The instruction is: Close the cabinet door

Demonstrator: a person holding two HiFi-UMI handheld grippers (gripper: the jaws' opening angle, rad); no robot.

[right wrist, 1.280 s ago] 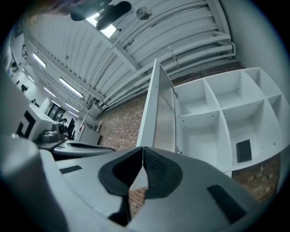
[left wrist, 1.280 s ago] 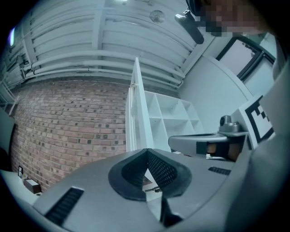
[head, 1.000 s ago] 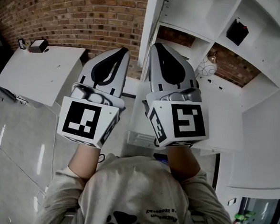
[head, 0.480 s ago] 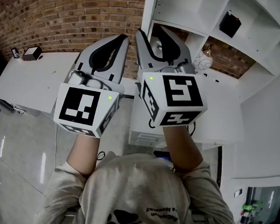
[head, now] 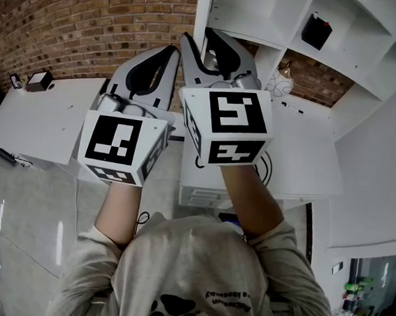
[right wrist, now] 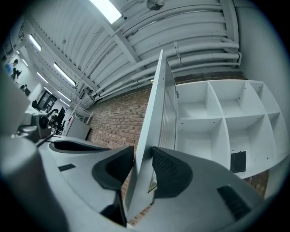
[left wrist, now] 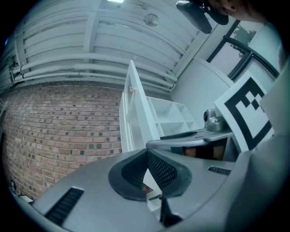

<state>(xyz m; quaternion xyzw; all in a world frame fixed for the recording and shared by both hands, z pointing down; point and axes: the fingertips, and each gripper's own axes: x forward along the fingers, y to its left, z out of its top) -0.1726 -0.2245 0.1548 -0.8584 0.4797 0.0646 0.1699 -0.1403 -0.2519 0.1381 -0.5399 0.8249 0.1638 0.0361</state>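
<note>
Barely begun. Straddling the edge of the open cabinet door [right wrist: 153,113] at 12 o'clock with right gripper [right wrist: 143,154] jaws just opened, apart, not clamping. Left gripper [left wrist: 146,154] jaws together, empty. Left to do: swinging it shut against the cabinet [head: 341,42].

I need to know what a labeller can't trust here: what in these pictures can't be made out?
Black object on a cabinet shelf: head and right gripper views, too small and dark to identify.
Cabinet door: nearly edge-on in every view, so its face and any handle stay unseen.
Small device on the white table: head view, too small to name.
</note>
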